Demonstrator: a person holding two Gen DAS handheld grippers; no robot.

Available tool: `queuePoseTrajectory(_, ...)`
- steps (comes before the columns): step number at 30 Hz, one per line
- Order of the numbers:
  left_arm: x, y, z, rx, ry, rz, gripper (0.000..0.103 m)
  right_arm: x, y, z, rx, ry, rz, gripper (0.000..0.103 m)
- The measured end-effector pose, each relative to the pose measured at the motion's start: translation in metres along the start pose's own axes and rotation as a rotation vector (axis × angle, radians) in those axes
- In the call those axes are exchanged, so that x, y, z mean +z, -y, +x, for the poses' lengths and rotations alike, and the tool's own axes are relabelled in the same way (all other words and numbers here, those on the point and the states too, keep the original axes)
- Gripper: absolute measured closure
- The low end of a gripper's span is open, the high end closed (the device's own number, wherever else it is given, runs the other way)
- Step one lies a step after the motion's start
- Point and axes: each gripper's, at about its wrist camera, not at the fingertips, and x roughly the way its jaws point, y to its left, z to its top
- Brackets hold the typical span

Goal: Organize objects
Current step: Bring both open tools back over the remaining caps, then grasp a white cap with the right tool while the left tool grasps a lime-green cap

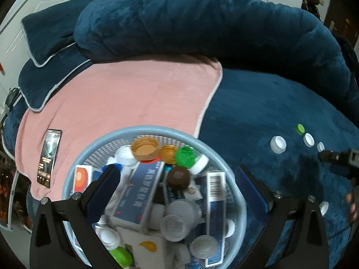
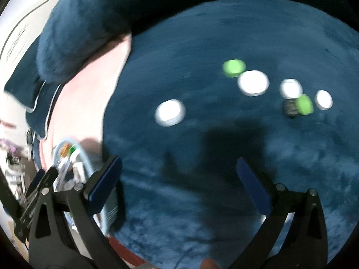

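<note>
A light blue basket (image 1: 215, 152) full of bottle caps and blue-white boxes fills the lower left wrist view. My left gripper (image 1: 177, 180) hangs open right above it, nothing between its fingers. Orange caps (image 1: 144, 149), a green cap (image 1: 186, 157) and a brown cap (image 1: 178, 177) lie on top. Out on the dark blue blanket sit loose white caps (image 1: 278, 144) and a green cap (image 1: 300, 129). In the blurred right wrist view my right gripper (image 2: 179, 170) is open above the blanket, short of a white cap (image 2: 170, 112), a green cap (image 2: 233, 67) and a small dark bottle (image 2: 290, 108).
A pink towel (image 1: 125, 94) covers the bed's left part with a phone (image 1: 49, 158) lying on it. Dark blue pillows (image 1: 179, 18) are piled behind. The basket (image 2: 67, 154) shows at the left of the right wrist view. A hand (image 1: 352, 204) is at the right edge.
</note>
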Motion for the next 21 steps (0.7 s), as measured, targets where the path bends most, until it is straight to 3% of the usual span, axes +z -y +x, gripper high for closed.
queuePoseTrajectory(5, 0.002, 0.025, 0.007, -0.028, -0.015, 0.05, 0.001, 0.017, 0.082, -0.014, -0.092, 0.059, 0.17, 0.0)
queuePoseTrajectory(9, 0.001, 0.052, 0.014, -0.047, -0.026, 0.118, 0.001, 0.024, 0.153, -0.021, -0.227, 0.133, 0.347, 0.0)
queuePoseTrajectory(13, -0.005, 0.077, 0.023, -0.056, -0.044, 0.187, 0.001, 0.034, 0.178, -0.018, -0.336, 0.174, 0.346, 0.006)
queuePoseTrajectory(15, -0.009, 0.087, 0.028, -0.061, -0.06, 0.214, 0.001, 0.04, 0.179, -0.013, -0.374, 0.177, 0.318, 0.028)
queuePoseTrajectory(17, -0.013, 0.098, 0.033, -0.073, -0.076, 0.241, 0.001, 0.044, 0.18, -0.002, -0.38, 0.154, 0.29, 0.038)
queuePoseTrajectory(20, -0.018, 0.115, 0.04, -0.115, -0.101, 0.265, 0.001, 0.043, 0.187, 0.012, -0.373, 0.121, 0.282, 0.069)
queuePoseTrajectory(21, -0.018, 0.123, 0.042, -0.136, -0.106, 0.268, 0.001, 0.042, 0.189, 0.01, -0.372, 0.133, 0.283, 0.072)
